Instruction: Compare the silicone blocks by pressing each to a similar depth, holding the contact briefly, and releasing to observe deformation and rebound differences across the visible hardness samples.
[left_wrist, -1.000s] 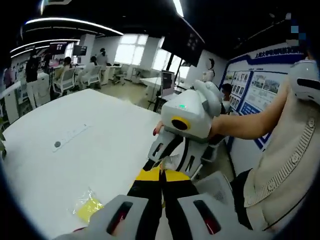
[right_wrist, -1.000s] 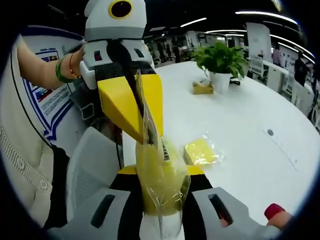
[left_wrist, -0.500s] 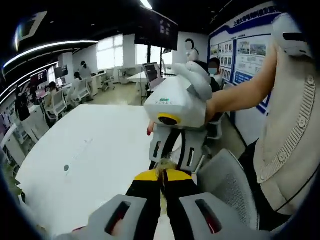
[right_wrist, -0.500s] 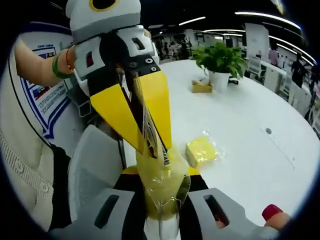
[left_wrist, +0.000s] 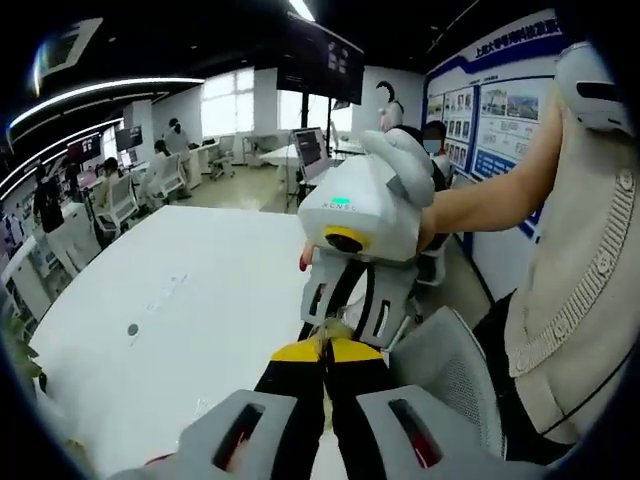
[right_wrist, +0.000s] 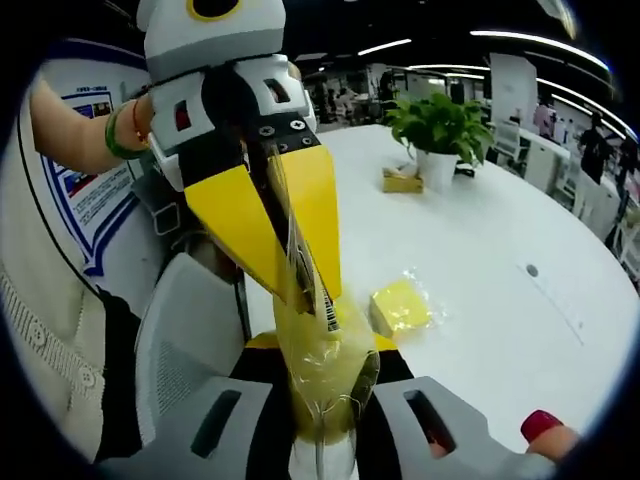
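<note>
Both tools (right_wrist: 305, 290) clamp one bagged yellow block (right_wrist: 318, 355).

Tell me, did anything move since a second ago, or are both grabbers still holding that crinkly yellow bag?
Nothing was let go or picked up. The left gripper and right gripper both stay shut on the bagged yellow block, held up between them over the table's edge. The hands only tilted a little, so the views shifted. The other yellow block and the potted plant on the white table stayed put.
</note>
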